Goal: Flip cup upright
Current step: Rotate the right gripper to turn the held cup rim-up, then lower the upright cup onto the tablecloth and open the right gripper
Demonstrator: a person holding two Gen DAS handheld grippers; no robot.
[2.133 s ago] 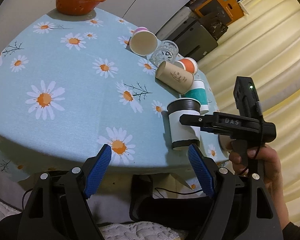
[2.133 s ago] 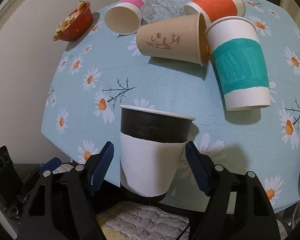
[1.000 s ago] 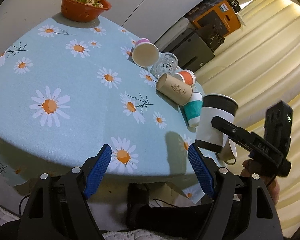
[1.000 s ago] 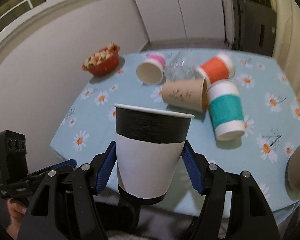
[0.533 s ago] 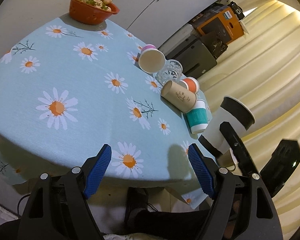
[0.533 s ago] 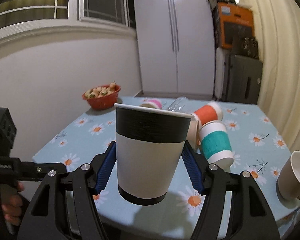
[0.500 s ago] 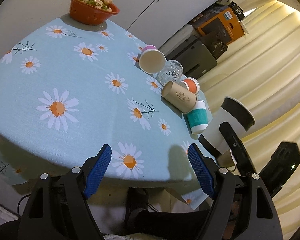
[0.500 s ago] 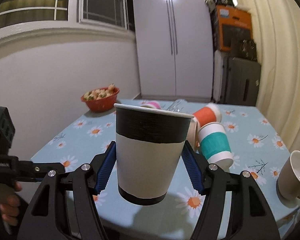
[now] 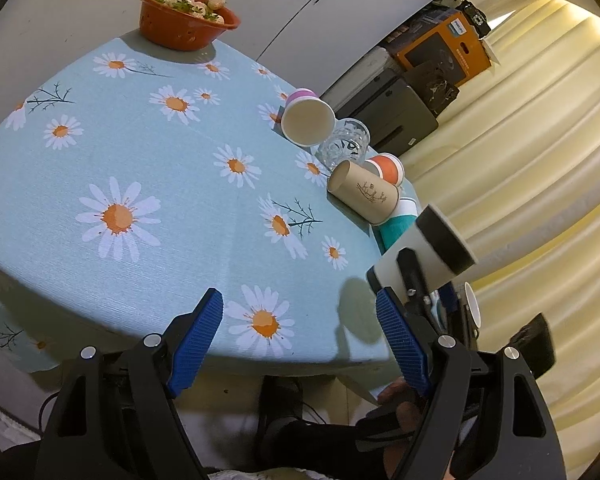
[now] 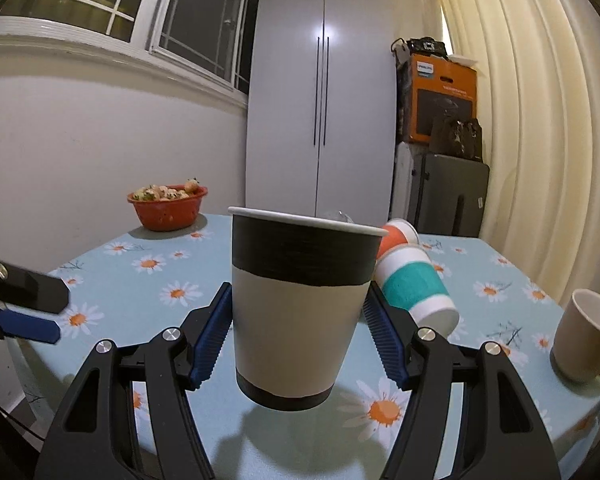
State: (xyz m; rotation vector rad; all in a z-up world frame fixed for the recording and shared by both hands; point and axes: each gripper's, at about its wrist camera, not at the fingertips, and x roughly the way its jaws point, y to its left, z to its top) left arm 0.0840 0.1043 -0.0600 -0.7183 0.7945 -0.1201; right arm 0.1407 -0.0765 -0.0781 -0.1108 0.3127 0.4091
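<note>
- I have the right gripper clamped on the black-and-white paper cup, 1 blue pad on each side of its white wall, mouth up and base clear of the counter.
- The cup hangs in the air above the near edge of the counter; the left wrist view shows it tilted, off the counter's right end.
- My left gripper is spread wide and holds nothing, hovering over the near edge.
- To do this step well, I judge I should level the cup so its rim sits flat, bring it down over a bare patch of cloth near the front, let the base touch fully, and only then part the pads; paper walls dent, so no extra squeeze.
- I would keep away from the teal-banded cup, which lies on its side just behind.
- Containers: the red bowl at the far side holds what looks like strawberries.
- I cannot see inside the held cup.
- The pink cup lies on its side and its visible inside looks bare.
- The brown cup and orange cup also lie on their sides, by an upright clear glass.
- A beige mug stands upright at the right; its inside is hidden.
</note>
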